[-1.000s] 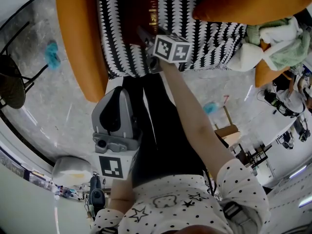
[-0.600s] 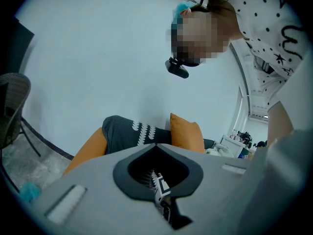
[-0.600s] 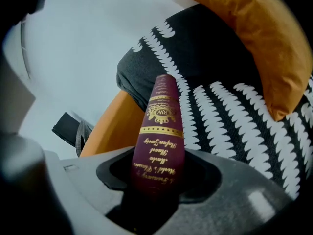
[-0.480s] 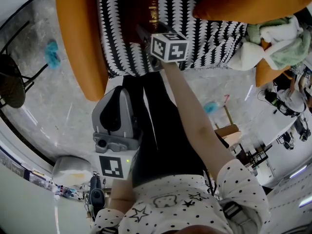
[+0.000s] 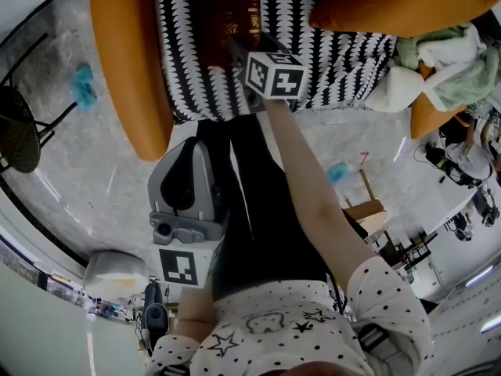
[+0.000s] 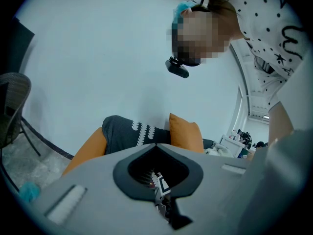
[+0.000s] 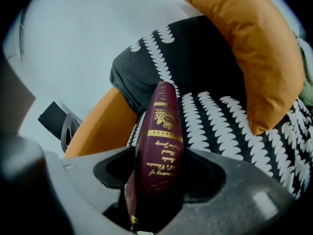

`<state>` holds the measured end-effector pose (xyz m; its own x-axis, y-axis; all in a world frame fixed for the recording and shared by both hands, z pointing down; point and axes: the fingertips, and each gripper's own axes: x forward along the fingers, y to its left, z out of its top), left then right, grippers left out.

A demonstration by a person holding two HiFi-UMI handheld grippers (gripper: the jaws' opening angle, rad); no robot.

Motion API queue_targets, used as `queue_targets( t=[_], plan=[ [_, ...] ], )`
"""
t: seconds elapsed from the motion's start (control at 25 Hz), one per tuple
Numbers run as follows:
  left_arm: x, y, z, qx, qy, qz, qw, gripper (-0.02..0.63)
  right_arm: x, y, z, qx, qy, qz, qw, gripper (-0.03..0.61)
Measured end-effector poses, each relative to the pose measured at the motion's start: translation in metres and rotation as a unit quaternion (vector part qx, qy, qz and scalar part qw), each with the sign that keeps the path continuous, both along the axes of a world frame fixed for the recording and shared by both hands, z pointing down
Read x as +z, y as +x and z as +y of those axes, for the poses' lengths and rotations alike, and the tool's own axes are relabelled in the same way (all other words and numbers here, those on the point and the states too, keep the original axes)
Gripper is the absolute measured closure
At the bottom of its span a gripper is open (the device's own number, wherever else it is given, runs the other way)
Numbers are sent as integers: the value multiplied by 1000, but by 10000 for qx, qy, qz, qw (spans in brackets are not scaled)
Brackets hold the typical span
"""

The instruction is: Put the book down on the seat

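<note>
The ground under you is a grey, marble-veined floor [image 5: 86,178] with a glossy sheen, and the gripper views show a plain pale wall [image 7: 73,43] behind the furniture. Ahead of you sits an armchair [image 5: 129,69] with smooth, rounded orange arms. Its seat [image 5: 337,61] and back are covered in a black fabric printed with rows of white scalloped leaf shapes. A plump orange cushion [image 5: 399,6] leans at the chair's right side, and beyond it lies a rumpled heap of pale green and white cloth [image 5: 446,61]. A fuzzy turquoise scrap [image 5: 82,88] lies on the floor to the left. Near it stands a dark chair [image 5: 16,131] with a round woven seat on thin black legs.

The book [image 5: 223,18] is a maroon hardback with gilt bands and lettering on its spine. It is down on the patterned seat, near the left arm, with its broad cover facing up at you.

Your right gripper [image 5: 241,53] reaches over the seat's front edge. Its jaws have just been opening and now stand apart, with the book's spine between them and dark gaps on either side.

Your left gripper [image 5: 190,155] hangs by your leg, well away from the chair. Its grey, matte jaws are together with nothing between them.
</note>
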<state>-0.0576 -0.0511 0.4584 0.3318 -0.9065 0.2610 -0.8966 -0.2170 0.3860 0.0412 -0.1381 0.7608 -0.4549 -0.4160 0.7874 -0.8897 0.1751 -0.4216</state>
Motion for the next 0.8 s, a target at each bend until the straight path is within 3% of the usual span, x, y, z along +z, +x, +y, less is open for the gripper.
queue_targets(
  t=[0.8],
  plan=[
    [-8, -8, 6, -38, 87, 57, 9999, 618, 5, 36, 3, 433, -3, 268, 9987, 272]
  ],
)
